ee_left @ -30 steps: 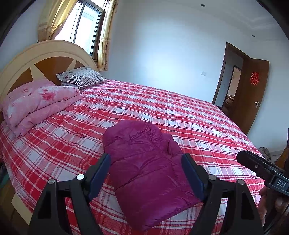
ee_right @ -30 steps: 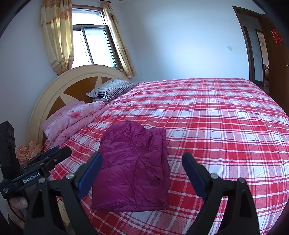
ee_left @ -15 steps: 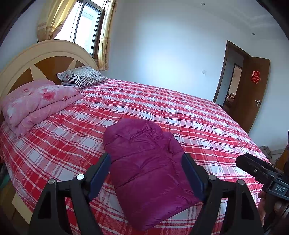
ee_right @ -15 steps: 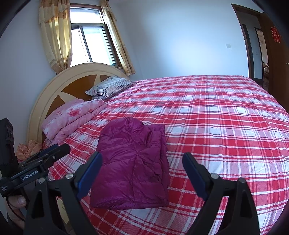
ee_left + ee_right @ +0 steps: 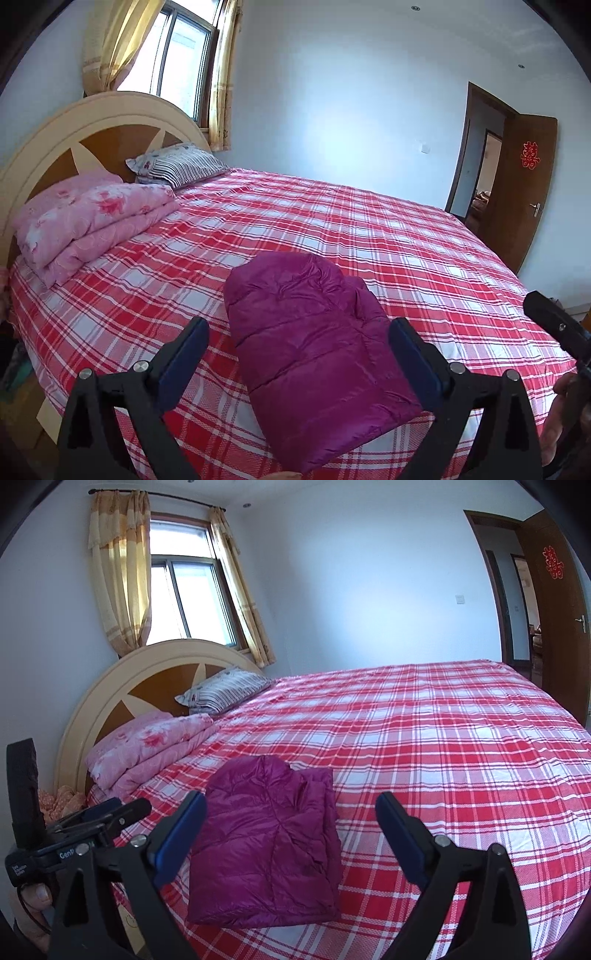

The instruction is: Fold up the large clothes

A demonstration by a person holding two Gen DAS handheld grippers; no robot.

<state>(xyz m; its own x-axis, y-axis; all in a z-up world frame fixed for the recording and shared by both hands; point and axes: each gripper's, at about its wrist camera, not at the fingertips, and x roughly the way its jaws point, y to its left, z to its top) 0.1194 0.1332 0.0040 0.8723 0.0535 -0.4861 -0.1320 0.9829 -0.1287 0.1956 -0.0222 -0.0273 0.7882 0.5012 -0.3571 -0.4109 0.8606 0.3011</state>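
Red plaid bed [image 5: 332, 229] w/ folded magenta jacket [image 5: 314, 343], pink quilt [image 5: 92, 218] by headboard [image 5: 55, 147].

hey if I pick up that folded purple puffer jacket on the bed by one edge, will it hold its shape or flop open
The purple puffer jacket would probably flop open: it is soft quilted padding, loosely folded, nothing pinning the layers. Its puffy bulk suggests it is light for its size. The shiny shell looks slick, so it may slide on the plaid sheet or slip from a shallow pinch.
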